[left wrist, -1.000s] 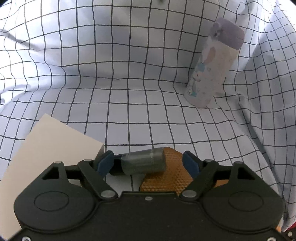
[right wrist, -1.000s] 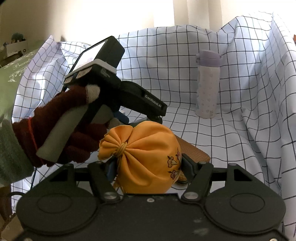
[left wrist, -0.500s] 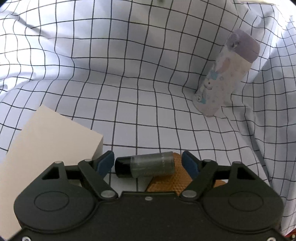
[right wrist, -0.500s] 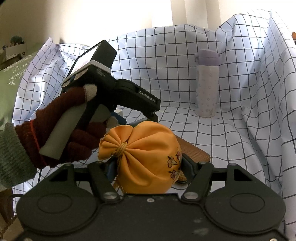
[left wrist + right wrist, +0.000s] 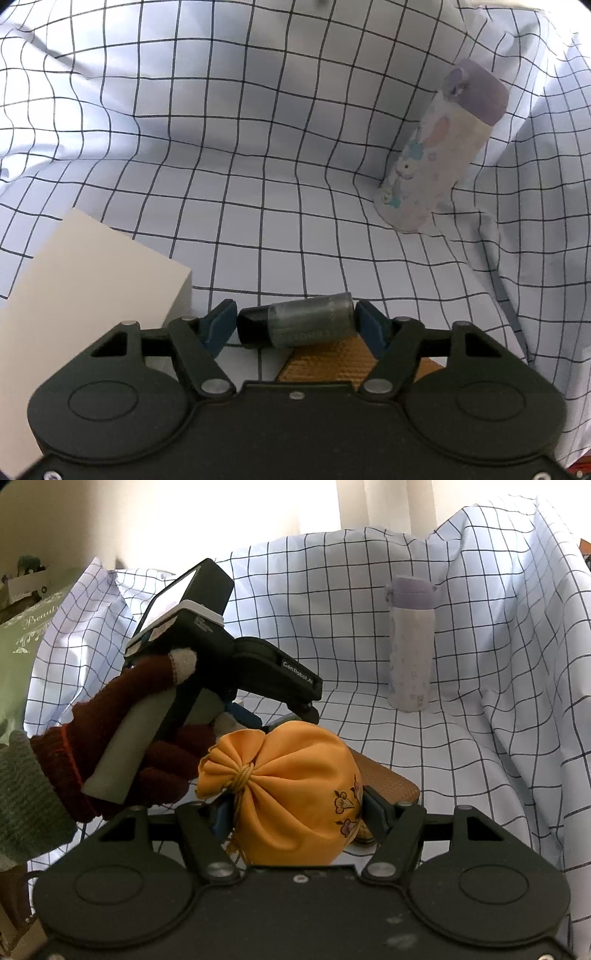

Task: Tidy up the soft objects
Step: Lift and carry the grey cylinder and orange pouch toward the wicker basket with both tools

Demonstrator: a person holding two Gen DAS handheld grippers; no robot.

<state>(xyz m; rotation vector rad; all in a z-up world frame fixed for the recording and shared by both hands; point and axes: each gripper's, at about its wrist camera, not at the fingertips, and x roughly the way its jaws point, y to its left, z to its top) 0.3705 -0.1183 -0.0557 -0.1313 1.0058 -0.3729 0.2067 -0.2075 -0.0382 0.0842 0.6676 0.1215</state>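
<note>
My left gripper [image 5: 295,325] is shut on a small grey tube with a black cap [image 5: 299,325], held sideways above a brown woven mat [image 5: 325,360]. My right gripper [image 5: 295,812] is shut on an orange drawstring pouch [image 5: 291,797] with a flower print, held above the same brown mat [image 5: 384,779]. In the right wrist view the left gripper's body [image 5: 236,668], held by a hand in a dark red glove, is just behind and left of the pouch.
A pastel bottle with a purple lid [image 5: 439,151] stands at the back right on the checked cloth [image 5: 221,147]; it also shows in the right wrist view [image 5: 410,646]. A beige box [image 5: 85,291] lies at the left. A green cushion [image 5: 18,657] is at the far left.
The left gripper has lifted with the grey tube and tilted, so the bottle and box sit lower in its view. The right gripper with the pouch has barely moved.
</note>
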